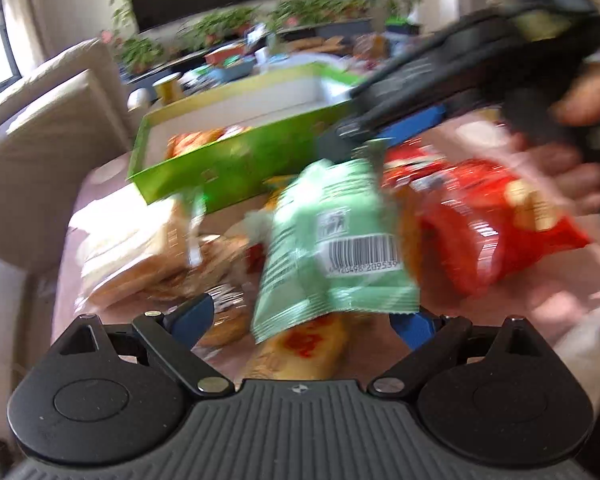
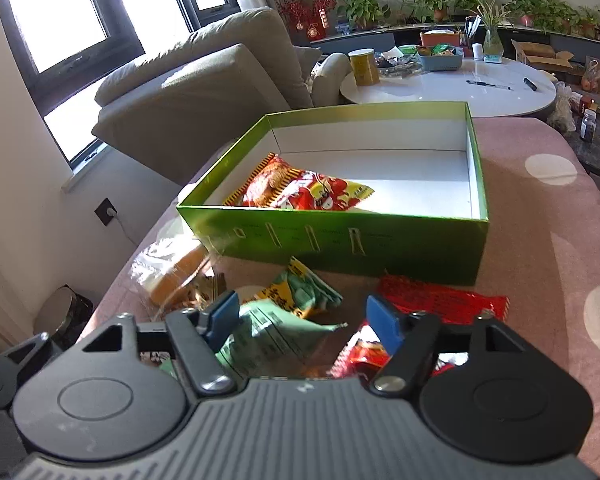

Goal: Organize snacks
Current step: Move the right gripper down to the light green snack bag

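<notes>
Daylight is admitted through the window [image 2: 56, 28], where glare is seen. The left wrist view is smeared by motion blur; straight edges are bent toward both frames' borders.

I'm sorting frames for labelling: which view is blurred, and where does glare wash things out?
Left wrist view: motion-smeared, though the barcode on the green packet stays readable. Right wrist view: sharp, the green box crisp, but the windows blow out white.

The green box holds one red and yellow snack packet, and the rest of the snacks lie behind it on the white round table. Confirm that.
Not quite. The green box does hold one red and yellow packet, but the other snacks, like the pale green packet, lie in front of the box on the pink cloth. The right wrist view shows it.
</notes>
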{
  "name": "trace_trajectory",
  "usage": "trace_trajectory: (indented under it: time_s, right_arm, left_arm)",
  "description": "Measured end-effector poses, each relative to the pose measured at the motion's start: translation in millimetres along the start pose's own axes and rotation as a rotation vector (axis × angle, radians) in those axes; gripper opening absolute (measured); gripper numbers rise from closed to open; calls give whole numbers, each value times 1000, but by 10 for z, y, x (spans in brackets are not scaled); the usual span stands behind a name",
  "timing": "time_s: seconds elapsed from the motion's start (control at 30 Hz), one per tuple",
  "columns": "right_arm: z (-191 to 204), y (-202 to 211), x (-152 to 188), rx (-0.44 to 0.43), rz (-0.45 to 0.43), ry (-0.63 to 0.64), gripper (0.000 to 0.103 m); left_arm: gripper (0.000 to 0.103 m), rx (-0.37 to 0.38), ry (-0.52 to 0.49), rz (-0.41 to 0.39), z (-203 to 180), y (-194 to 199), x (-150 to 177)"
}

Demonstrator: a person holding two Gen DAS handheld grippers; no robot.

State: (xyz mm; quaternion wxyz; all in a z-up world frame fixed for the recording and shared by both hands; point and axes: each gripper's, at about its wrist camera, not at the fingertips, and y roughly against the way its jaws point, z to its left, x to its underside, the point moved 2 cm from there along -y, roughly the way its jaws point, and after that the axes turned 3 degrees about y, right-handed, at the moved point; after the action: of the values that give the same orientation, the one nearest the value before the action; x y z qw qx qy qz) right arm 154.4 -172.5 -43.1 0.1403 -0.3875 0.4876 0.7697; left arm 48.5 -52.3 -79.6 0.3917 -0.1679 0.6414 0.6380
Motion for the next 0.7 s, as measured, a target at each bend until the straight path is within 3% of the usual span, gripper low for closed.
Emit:
trace_trajectory:
  time_s: [0.2, 0.4, 0.5, 0.7]
  right_arm:
    - [1, 125, 101, -20, 5, 12, 78]
    - [106, 200, 187, -96, 50, 34, 78]
    - [118, 188, 167, -95, 41, 50, 78]
    - [-24, 127, 17, -67, -2, -43, 79]
  left_arm:
    - [94, -59, 136, -15, 362, -12, -35]
    - [94, -130, 317, -41, 691, 9, -54]
    - [94, -82, 381, -53, 796, 75, -45]
    - [94, 67, 489, -66, 849, 136, -65]
